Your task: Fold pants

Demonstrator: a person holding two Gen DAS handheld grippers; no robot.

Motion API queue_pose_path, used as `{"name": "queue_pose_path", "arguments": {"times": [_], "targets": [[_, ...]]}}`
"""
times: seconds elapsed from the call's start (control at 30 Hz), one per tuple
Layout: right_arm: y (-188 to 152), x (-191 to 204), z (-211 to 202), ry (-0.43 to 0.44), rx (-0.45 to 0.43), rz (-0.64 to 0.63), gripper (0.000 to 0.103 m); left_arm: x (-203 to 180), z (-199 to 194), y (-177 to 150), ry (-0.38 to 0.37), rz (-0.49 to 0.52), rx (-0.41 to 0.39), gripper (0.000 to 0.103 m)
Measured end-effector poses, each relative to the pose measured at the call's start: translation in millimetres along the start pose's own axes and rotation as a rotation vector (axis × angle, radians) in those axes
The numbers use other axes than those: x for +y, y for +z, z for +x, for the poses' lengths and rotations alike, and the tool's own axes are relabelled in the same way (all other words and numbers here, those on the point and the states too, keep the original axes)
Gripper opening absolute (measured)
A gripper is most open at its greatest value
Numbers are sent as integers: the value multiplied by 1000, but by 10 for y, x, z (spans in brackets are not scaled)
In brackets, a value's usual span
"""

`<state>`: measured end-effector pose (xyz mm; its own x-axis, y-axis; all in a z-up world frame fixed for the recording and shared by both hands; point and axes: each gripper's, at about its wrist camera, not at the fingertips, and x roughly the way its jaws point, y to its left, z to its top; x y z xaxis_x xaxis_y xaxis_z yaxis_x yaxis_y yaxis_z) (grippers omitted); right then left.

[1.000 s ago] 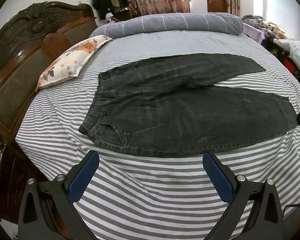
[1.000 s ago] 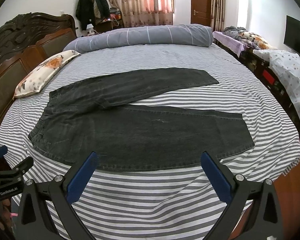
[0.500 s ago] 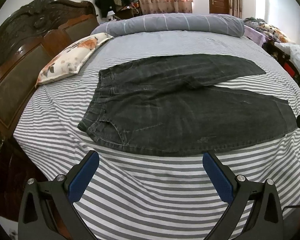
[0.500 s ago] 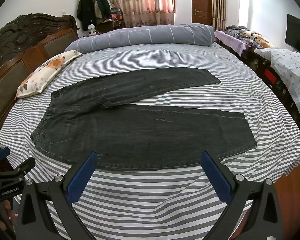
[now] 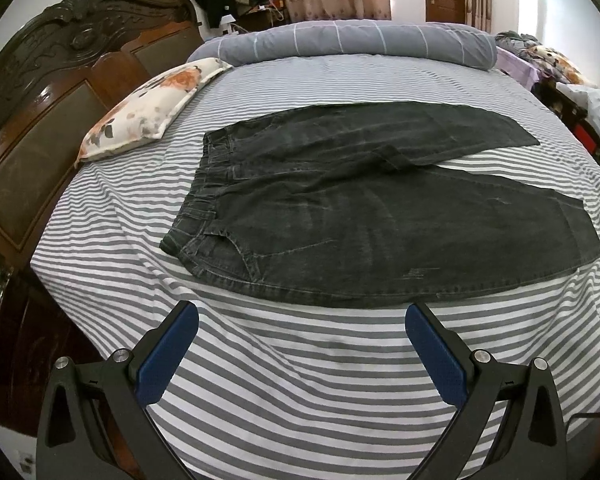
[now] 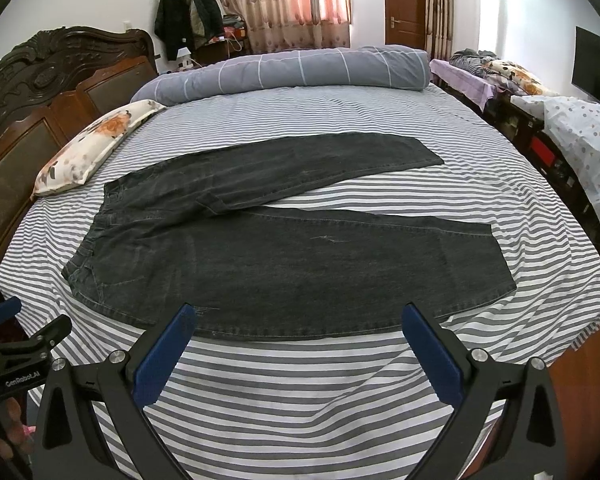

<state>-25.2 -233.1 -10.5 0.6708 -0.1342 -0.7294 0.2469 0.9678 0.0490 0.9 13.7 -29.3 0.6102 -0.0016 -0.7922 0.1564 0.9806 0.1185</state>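
My left gripper [image 5: 302, 326] has two matte black, angular arms, each with a triangular cut-out, round silver screw heads near the knuckles, and long blue pads [image 5: 168, 354] lining the inner faces. My right gripper [image 6: 300, 328] is built the same, black with blue pads [image 6: 430, 354]. White "GenRobot.AI" lettering marks the left one's black side.

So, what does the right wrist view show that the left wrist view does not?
Only the right wrist view shows the left gripper from outside and a black screen. Only the left wrist view shows the near pocket seam clearly. Both show the dark pants spread flat on the striped bed, the floral pillow, and open, empty jaws.
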Motion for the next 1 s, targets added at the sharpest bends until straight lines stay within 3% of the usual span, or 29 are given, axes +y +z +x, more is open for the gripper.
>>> {"name": "queue_pose_path", "arguments": {"times": [1.0], "targets": [[-38, 9, 84, 12, -2, -4, 102, -6, 117, 27, -29, 2, 5, 102]]}}
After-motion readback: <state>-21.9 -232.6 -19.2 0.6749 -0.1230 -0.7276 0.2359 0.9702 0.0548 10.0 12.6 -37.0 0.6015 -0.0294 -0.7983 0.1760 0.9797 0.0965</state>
